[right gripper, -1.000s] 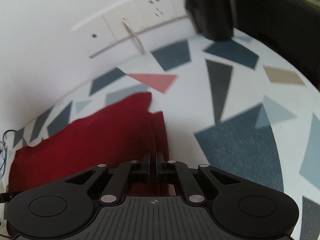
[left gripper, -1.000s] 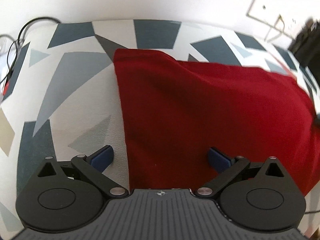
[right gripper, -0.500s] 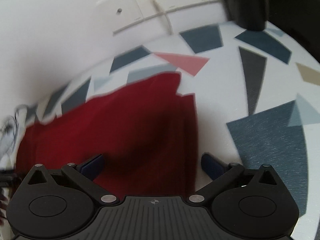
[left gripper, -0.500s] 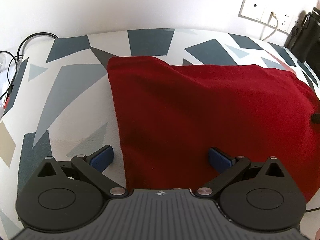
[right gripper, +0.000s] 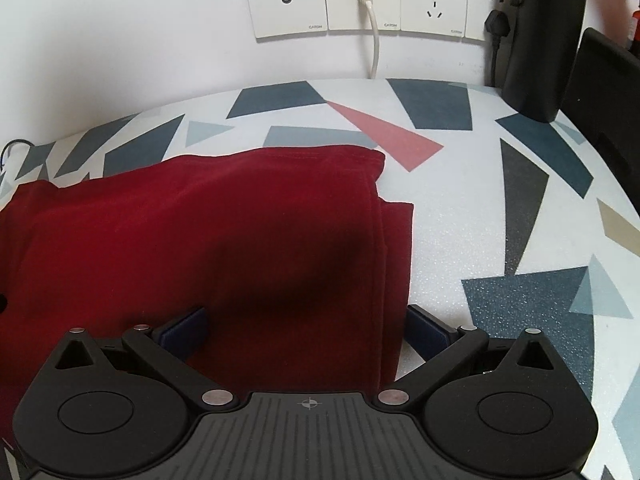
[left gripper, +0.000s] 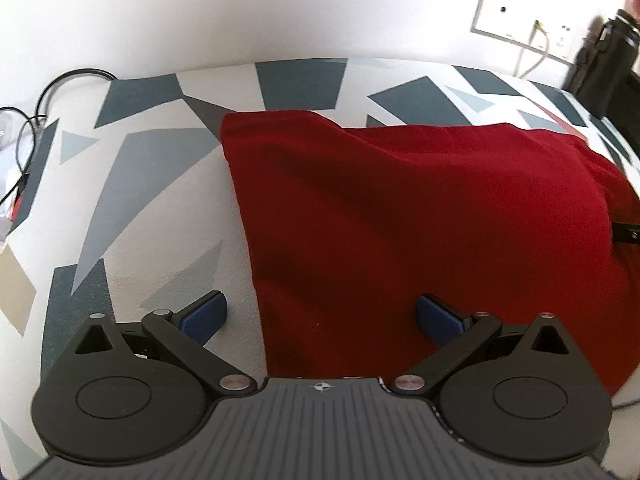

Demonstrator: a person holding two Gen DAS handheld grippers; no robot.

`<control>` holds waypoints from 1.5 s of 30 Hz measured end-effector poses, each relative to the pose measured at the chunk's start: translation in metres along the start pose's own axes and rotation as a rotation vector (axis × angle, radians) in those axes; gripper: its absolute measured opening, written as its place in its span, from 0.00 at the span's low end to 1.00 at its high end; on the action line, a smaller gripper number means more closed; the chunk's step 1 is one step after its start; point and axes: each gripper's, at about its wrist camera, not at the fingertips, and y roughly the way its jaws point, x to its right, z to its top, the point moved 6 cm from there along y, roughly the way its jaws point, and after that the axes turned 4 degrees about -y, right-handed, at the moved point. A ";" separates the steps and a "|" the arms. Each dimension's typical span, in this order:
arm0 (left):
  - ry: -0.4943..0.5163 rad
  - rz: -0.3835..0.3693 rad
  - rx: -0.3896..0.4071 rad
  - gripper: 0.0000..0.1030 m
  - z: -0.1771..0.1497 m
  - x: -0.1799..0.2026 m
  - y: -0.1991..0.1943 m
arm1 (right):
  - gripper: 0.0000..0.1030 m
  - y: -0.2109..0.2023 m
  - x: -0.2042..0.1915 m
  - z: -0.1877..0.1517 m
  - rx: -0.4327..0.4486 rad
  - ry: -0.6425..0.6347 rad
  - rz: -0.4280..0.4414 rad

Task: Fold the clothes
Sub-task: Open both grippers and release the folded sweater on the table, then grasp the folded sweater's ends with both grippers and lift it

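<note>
Red garment [left gripper: 420, 232] folded flat on patterned tabletop [right gripper: 480, 208].
Left gripper [left gripper: 322, 314] and right gripper [right gripper: 306, 326]: jaws spread wide, holding nothing, each straddling a near garment edge.

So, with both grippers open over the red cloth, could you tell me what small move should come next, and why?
Probably lower both grippers and close them on the near edge. The left gripper straddles the left edge of the red cloth, the right gripper straddles its right edge, and both are open, holding nothing. The cloth lies flat on the patterned table, only partly folded.
</note>
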 end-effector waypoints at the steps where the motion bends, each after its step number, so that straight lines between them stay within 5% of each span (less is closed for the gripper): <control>1: -0.007 0.007 -0.001 1.00 0.002 0.002 0.001 | 0.99 0.000 0.000 -0.001 0.009 0.002 -0.004; 12: -0.044 -0.007 0.002 0.97 0.016 0.037 0.013 | 0.95 0.011 -0.021 0.015 0.018 -0.089 0.063; 13: -0.055 -0.008 0.010 0.91 0.016 0.038 0.011 | 0.90 0.011 -0.024 0.017 0.028 -0.101 0.079; 14: -0.067 -0.008 0.019 0.86 0.016 0.040 0.009 | 0.72 0.011 -0.028 0.020 0.037 -0.113 0.096; 15: -0.079 -0.009 0.028 0.67 0.016 0.041 0.007 | 0.50 0.010 -0.031 0.022 0.047 -0.115 0.124; 16: -0.099 -0.023 0.035 0.37 0.016 0.041 0.003 | 0.44 0.009 -0.033 0.024 0.048 -0.105 0.151; 17: -0.138 -0.047 0.027 0.28 0.014 0.040 0.000 | 0.36 0.010 -0.034 0.026 0.047 -0.094 0.170; 21: -0.199 -0.025 0.036 0.24 0.003 0.036 -0.022 | 0.22 0.011 -0.043 0.031 0.038 -0.050 0.293; 30: -0.354 0.081 0.212 0.24 -0.040 -0.017 -0.157 | 0.19 -0.049 -0.107 0.059 0.150 -0.115 0.565; 38: -0.543 0.261 0.378 0.24 -0.161 -0.066 -0.299 | 0.19 -0.135 -0.215 0.043 0.199 -0.298 0.789; 45: -0.766 0.433 0.445 0.24 -0.328 -0.093 -0.424 | 0.19 -0.223 -0.333 -0.045 0.113 -0.443 0.978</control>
